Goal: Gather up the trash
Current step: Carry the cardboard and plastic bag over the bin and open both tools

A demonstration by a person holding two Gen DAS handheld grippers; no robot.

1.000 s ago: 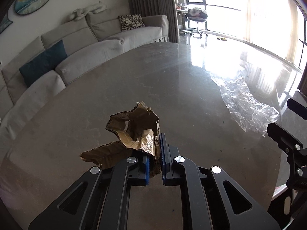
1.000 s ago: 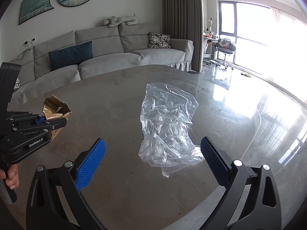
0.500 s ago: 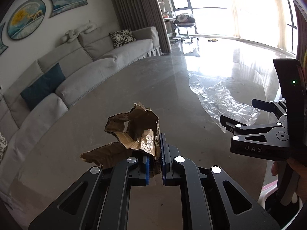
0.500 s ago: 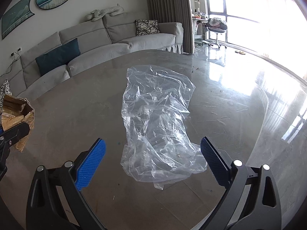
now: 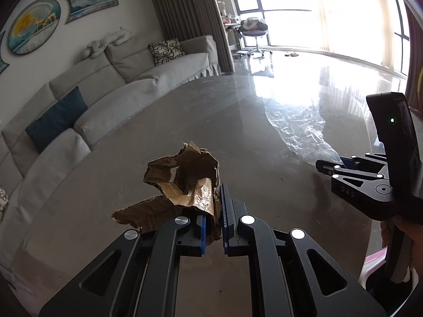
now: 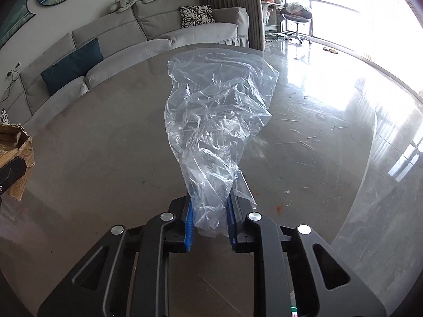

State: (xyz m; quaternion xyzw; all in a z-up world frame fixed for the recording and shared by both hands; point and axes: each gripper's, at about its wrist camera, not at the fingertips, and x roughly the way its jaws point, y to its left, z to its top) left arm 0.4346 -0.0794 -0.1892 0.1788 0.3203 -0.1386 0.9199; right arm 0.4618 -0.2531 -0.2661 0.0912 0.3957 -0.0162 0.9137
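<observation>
Clear plastic bag (image 6: 214,121): near end bunched between the blue pads of the right gripper (image 6: 210,220), whose jaws have just been closing and now pinch the film; the rest of the bag fans out ahead of the jaws, lying on the round stone table (image 6: 92,158). Crumpled cardboard scrap (image 5: 182,185): clamped in the left gripper (image 5: 212,218), jaws closed tight on its lower edge, the rest sticking up and to the left of the jaws, off the table surface. In the right wrist view the cardboard shows at the far left edge, well apart from the bag; nothing sits between the two on the tabletop. In the left wrist view the right gripper is to the right of the left jaws with the bag's tail running from it toward the window side; a hand (image 5: 401,227) holds its handle. Small specks and an orange mark (image 6: 279,207) on the table just right of the right jaws. Beyond the table: grey sofa (image 6: 148,34) with a teal cushion (image 6: 71,66), curtains (image 6: 230,2), a chair (image 6: 296,18) by the bright window.
</observation>
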